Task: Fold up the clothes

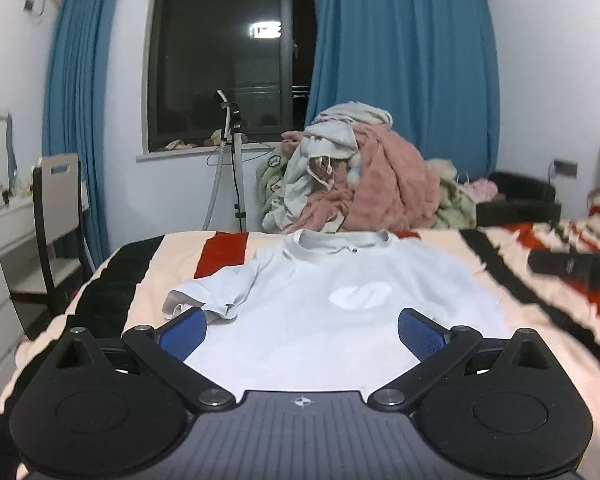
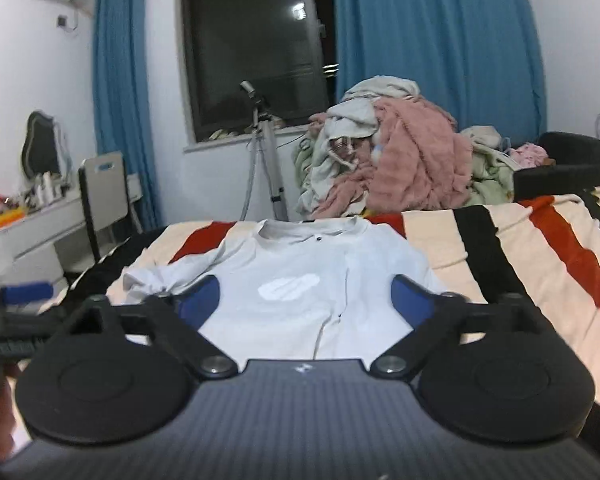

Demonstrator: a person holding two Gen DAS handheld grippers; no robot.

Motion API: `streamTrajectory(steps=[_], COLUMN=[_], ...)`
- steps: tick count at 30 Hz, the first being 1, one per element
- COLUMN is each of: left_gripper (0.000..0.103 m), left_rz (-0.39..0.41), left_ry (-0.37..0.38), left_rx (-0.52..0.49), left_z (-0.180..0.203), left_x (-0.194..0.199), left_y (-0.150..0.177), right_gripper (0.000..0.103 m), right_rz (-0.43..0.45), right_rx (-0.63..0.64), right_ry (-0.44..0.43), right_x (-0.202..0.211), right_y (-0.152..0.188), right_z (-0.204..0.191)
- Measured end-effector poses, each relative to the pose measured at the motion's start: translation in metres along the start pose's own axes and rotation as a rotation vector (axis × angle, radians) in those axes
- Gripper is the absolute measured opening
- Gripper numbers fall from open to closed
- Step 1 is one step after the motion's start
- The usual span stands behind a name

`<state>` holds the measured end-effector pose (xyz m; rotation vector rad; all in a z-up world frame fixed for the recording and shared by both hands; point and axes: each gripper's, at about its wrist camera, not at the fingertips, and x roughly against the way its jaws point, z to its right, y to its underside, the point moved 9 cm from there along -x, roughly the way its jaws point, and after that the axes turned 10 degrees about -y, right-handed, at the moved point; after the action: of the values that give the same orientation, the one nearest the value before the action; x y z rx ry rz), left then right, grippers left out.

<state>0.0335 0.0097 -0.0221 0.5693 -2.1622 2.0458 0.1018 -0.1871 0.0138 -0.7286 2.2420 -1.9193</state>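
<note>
A white t-shirt (image 1: 320, 320) with a pale chest logo lies flat on the striped bed, collar away from me; it also shows in the right wrist view (image 2: 300, 280). Its left sleeve (image 1: 216, 292) is crumpled and folded inward. My left gripper (image 1: 302, 334) is open and empty, hovering over the shirt's lower part. My right gripper (image 2: 306, 300) is open and empty, above the shirt's middle. The right gripper also shows as a dark blurred shape in the left wrist view (image 1: 572, 266), and the left gripper shows at the left edge of the right wrist view (image 2: 16, 304).
A striped blanket (image 2: 540, 248) in cream, red and black covers the bed. A big pile of clothes (image 1: 364, 176) stands past the bed's far edge. A chair (image 1: 56, 208) and white dresser (image 1: 0, 240) are at left, a stand (image 1: 234, 160) by the window.
</note>
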Motion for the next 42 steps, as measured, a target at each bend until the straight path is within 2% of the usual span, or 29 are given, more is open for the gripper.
streamTrajectory(steps=[10, 17, 25, 29, 31, 34, 37, 39, 41, 42], left_gripper=[0.103, 0.102, 0.097, 0.09, 0.083, 0.08, 0.079, 0.077, 0.07, 0.061], left_rz=[-0.063, -0.092, -0.162, -0.206, -0.226, -0.235, -0.239, -0.238, -0.252, -0.261], left_ry=[-0.036, -0.057, -0.104, -0.15, -0.175, -0.22, -0.247, -0.264, -0.26, -0.242], left_rx=[-0.003, -0.007, 0.011, 0.005, 0.004, 0.019, 0.131, 0.268, 0.408, 0.483], left_z=[0.0, -0.001, -0.004, -0.01, -0.015, -0.031, -0.065, -0.096, -0.125, -0.137], left_x=[-0.034, -0.037, -0.05, -0.084, -0.102, -0.132, -0.165, -0.186, -0.201, -0.208], left_y=[0.018, 0.022, 0.022, 0.026, 0.027, 0.026, 0.02, 0.016, 0.016, 0.017], right_gripper=[0.093, 0.093, 0.093, 0.093, 0.093, 0.093, 0.093, 0.093, 0.093, 0.093], right_rz=[-0.017, -0.02, -0.055, -0.079, -0.097, -0.125, -0.148, -0.161, -0.17, -0.175], right_rx=[-0.039, -0.019, -0.053, -0.106, -0.13, -0.164, -0.196, -0.22, -0.243, -0.255], right_ry=[0.045, 0.045, 0.072, 0.071, 0.069, 0.063, 0.061, 0.057, 0.056, 0.055], right_x=[-0.015, -0.016, -0.017, -0.022, -0.028, -0.037, -0.046, -0.052, -0.058, -0.061], right_y=[0.015, 0.018, 0.027, 0.035, 0.041, 0.051, 0.059, 0.064, 0.069, 0.07], right_z=[0.015, 0.008, 0.015, 0.023, 0.026, 0.03, 0.035, 0.038, 0.042, 0.044])
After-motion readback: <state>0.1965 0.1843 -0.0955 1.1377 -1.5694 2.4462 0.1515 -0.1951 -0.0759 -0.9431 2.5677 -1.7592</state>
